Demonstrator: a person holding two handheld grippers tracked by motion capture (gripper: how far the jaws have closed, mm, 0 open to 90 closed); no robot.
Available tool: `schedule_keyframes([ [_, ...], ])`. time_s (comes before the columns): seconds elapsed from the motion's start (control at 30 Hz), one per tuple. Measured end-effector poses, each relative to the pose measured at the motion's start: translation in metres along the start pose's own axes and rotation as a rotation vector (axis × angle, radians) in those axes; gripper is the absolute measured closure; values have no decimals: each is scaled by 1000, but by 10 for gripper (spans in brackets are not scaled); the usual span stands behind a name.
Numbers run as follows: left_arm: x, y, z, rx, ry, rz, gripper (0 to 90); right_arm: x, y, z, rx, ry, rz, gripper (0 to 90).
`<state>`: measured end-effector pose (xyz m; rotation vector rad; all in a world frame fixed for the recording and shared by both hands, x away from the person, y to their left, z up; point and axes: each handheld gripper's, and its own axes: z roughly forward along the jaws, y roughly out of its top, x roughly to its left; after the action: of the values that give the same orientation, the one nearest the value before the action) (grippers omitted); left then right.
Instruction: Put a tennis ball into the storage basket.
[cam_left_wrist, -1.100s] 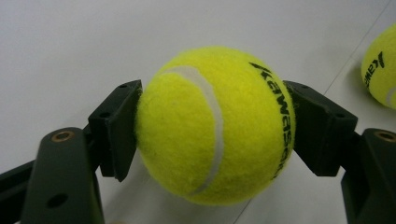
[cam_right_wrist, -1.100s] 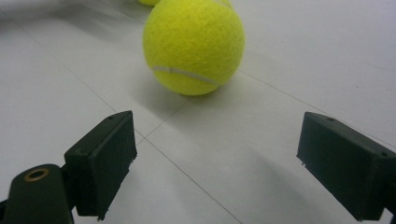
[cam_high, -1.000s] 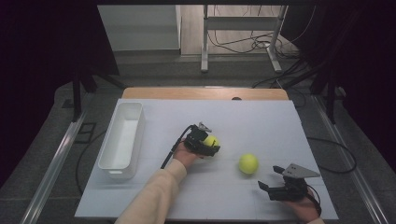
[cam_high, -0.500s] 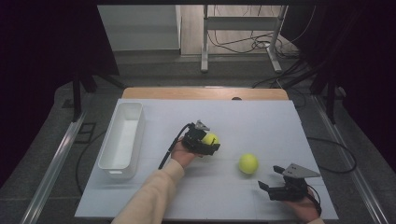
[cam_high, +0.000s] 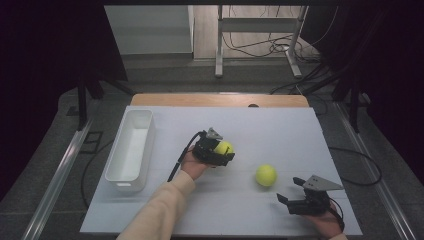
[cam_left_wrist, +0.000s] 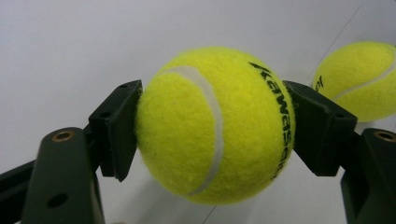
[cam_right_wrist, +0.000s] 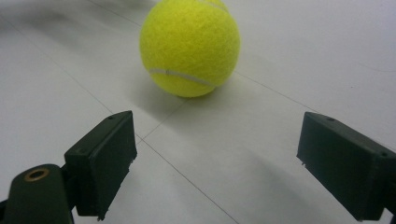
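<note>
High view: white table (cam_high: 280, 125), a wooden strip along its far edge. White bin (cam_high: 131, 150) at the left side, long axis running away from the person. Left gripper (cam_high: 223, 152) near the table's middle, held in a hand on a cream sleeve (cam_high: 157, 212) that comes in from the bottom edge; its jaws are clamped on a yellow ball (cam_high: 223, 148), well apart from the bin and to the right of it. A black cable trails from this gripper toward the person. Second ball (cam_high: 266, 175) lies on the table to the right of the held one, nearer the person, apart from both grippers. Right gripper (cam_high: 290, 197) at the lower right, grey plate on top, jaws spread and bare, pointing left toward the second ball but short of it

Left gripper view: held ball (cam_left_wrist: 215, 126) between the two black pads, one pad pressing each flank; white seam down its front, black lettering on its right side. The ball appears clear of the table beneath it. Second ball (cam_left_wrist: 362, 79) at the upper right edge, resting on the table

Right gripper view: both pads stand wide apart with bare table between them. Second ball (cam_right_wrist: 190, 46) sits ahead of the jaws, beyond the pads and touching neither, its shadow falling toward the camera
</note>
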<state>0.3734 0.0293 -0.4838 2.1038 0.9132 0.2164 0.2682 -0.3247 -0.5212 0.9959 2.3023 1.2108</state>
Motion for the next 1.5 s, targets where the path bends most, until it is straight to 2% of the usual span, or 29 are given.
schedule_keyframes([
  [0.4, 1, 1, -13, -37, -1, -3, 258, 0, 0, 0, 1, 0, 0, 123],
  [0.93, 6, 6, -39, -102, 2, -23, 258, 0, 0, 0, 1, -4, 0, 123],
  [1.5, 11, 8, -55, -148, 17, -33, 257, 0, 0, 1, 5, 0, -6, 123],
])
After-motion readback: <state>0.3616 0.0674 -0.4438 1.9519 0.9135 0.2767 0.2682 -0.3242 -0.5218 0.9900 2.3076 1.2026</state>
